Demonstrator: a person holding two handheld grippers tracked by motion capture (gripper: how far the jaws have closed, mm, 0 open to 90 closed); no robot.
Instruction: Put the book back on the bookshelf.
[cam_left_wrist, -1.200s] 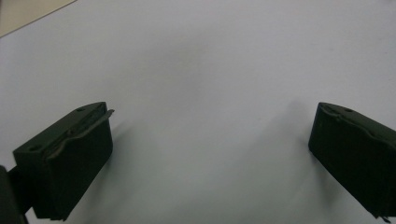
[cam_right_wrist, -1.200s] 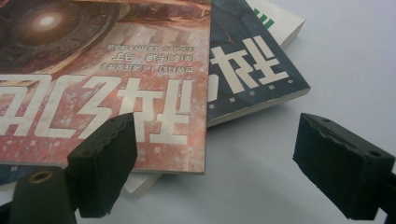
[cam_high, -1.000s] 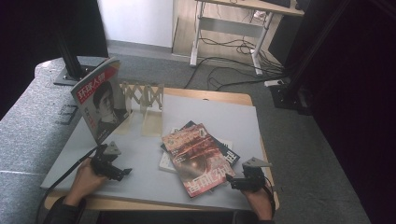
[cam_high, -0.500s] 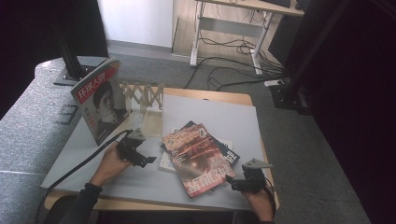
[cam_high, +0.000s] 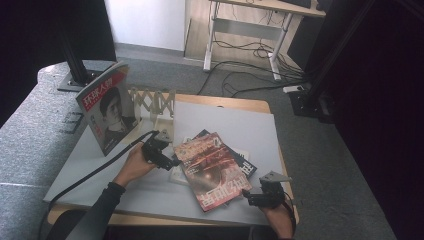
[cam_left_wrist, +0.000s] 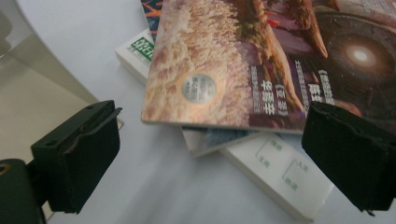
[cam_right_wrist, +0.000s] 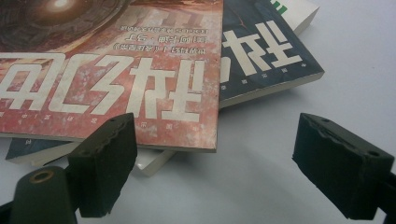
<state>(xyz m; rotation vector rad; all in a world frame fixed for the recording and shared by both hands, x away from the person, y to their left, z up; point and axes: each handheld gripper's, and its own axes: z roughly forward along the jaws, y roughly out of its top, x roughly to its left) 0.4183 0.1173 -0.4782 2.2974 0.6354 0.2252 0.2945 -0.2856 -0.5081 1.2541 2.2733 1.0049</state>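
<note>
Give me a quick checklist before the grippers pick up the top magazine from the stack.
1. Left gripper open: ok, jaws wide apart with nothing between them.
2. Right gripper open: ok, jaws apart and nothing gripped.
3. Left gripper lined up with the top magazine: ok, its edge lies just ahead of the jaws.
4. Top magazine free to lift: ok, nothing lies on it.
5. Books underneath staying put: cannot tell, they are stacked askew.
6. Standing magazine and wooden rack out of the way: ok, apart from the stack.
</note>
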